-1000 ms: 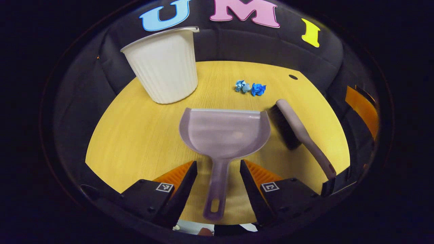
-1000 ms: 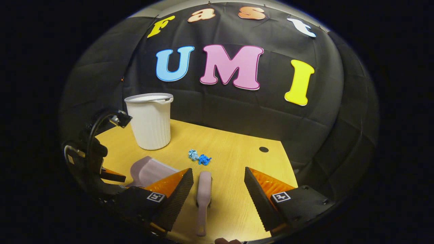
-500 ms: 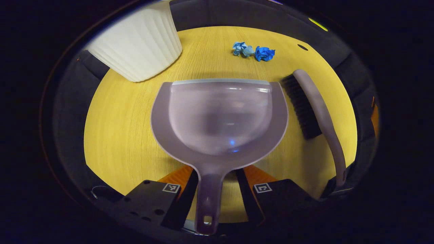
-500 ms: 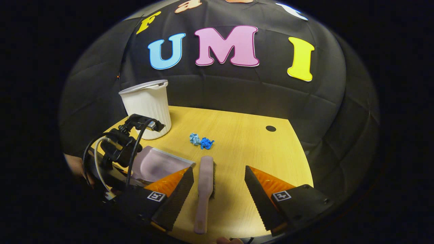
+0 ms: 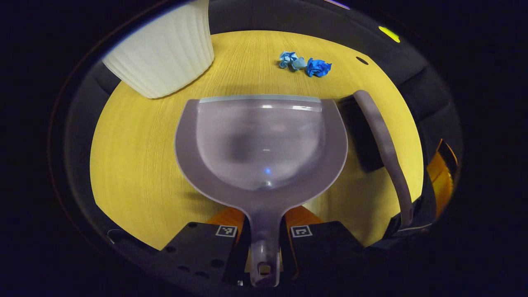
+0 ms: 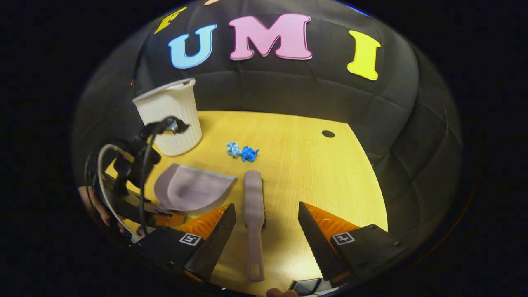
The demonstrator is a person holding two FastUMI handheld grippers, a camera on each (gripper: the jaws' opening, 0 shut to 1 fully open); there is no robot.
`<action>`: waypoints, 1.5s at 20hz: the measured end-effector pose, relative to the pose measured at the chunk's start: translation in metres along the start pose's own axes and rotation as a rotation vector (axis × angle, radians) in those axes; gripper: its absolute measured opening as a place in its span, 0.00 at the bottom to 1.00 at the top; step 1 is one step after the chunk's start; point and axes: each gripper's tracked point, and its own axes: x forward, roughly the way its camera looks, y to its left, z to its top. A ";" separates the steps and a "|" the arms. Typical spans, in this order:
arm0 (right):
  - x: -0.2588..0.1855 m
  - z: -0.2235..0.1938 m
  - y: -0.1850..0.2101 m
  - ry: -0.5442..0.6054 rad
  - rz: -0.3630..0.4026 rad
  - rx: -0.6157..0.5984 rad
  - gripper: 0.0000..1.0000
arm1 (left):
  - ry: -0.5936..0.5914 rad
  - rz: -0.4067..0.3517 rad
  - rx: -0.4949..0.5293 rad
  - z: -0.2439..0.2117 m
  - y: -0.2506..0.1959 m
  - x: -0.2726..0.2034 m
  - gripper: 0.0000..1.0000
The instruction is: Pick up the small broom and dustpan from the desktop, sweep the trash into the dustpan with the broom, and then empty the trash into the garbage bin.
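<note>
L gripper (image 5: 265, 243) is clamped on the dustpan (image 5: 260, 140) handle, pan flat on the desktop (image 5: 140, 165). R gripper (image 6: 266, 231) is spread wide w/ the broom (image 6: 253, 206) handle lying between its fingers, untouched. Blue paper trash (image 6: 242, 152) sits just beyond the broom, near the white bin (image 6: 169, 115).

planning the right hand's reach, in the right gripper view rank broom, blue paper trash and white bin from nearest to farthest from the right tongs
1. broom: its handle lies between the open right tongs, on the desktop.
2. blue paper trash: just past the broom's head, mid-desk.
3. white bin: farthest, at the back left by the booth's wall.
</note>
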 end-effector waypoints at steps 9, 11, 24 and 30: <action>0.032 -0.082 0.009 0.527 -0.043 0.019 0.96 | -0.043 -0.099 0.079 -0.008 0.016 -0.002 0.31; 0.029 -0.085 0.002 0.580 -0.072 0.003 0.96 | -0.050 -0.134 0.078 -0.007 0.012 -0.003 0.31; 0.057 -0.067 0.010 0.662 -0.050 0.068 0.28 | -0.042 -0.154 0.171 0.007 0.026 -0.004 0.31; 0.106 -0.012 -0.034 0.608 -0.083 0.042 0.28 | -0.015 -0.101 0.412 0.035 0.057 -0.009 0.31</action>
